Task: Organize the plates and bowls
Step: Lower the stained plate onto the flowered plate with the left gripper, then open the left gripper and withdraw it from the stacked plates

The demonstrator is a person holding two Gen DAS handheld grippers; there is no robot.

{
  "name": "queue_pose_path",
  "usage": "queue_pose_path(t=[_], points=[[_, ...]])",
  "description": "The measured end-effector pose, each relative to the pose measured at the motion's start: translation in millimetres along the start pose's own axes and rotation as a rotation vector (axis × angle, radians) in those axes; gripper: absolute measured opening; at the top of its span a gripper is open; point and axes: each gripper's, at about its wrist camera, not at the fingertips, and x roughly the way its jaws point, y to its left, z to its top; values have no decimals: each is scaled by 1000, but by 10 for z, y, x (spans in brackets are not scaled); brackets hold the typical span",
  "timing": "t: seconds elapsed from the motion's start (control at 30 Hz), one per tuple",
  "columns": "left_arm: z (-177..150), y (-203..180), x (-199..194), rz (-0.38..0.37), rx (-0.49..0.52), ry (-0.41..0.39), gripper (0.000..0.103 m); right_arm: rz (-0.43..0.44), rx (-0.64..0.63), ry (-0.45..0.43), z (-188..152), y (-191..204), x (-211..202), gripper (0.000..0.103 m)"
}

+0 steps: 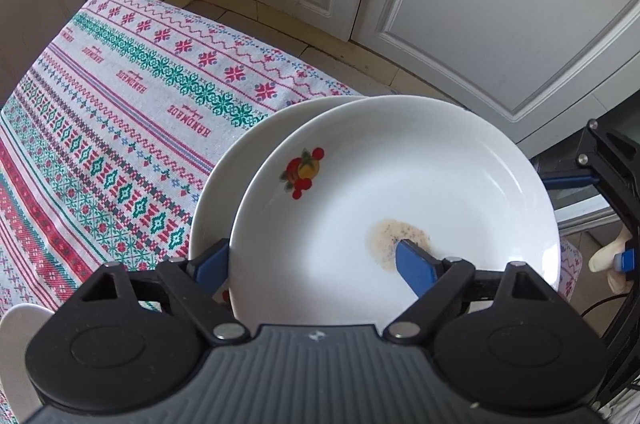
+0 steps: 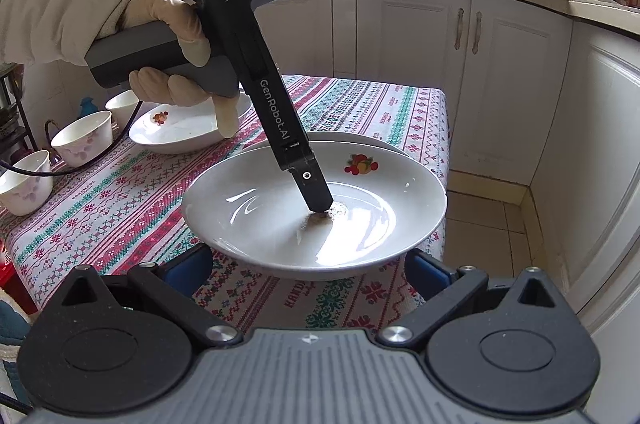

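Left gripper (image 1: pixel 312 256): jaws apart, straddling the top plate (image 1: pixel 400 184) rim, not pressing.
Right gripper (image 2: pixel 308 264): wide, empty.
Plates: 2 stacked.

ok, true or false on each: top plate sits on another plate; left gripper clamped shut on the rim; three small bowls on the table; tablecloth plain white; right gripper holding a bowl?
1. The top plate rests on another plate. True.
2. The left gripper is clamped shut on the rim. False: its fingers stand apart, straddling the rim, with one inside the plate at the brown stain.
3. Three small bowls stand on the table. True, at its far left in the right wrist view.
4. The tablecloth is plain white. False: it has red and green patterned bands.
5. The right gripper holds a bowl. False: it is open and empty, near the top plate's rim.
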Motion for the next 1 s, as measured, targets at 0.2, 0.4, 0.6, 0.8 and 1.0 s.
queue_pose_path(t=[0.2, 0.4, 0.6, 0.8, 1.0], points=[[-31, 25, -59, -2, -24, 0, 87, 4, 3, -1, -6, -15, 2, 103], [-57, 29, -152, 14, -27, -10, 88, 2, -2, 0, 2, 2, 19, 103], [-67, 24, -207, 25, -34, -20, 88, -1, 2, 4, 8, 10, 49, 103], [-128, 2, -238, 33, -41, -48, 90, -11, 0, 11, 14, 27, 83, 103], [-267, -8, -329, 37, -71, -86, 90, -6, -7, -3, -6, 76, 13, 103]])
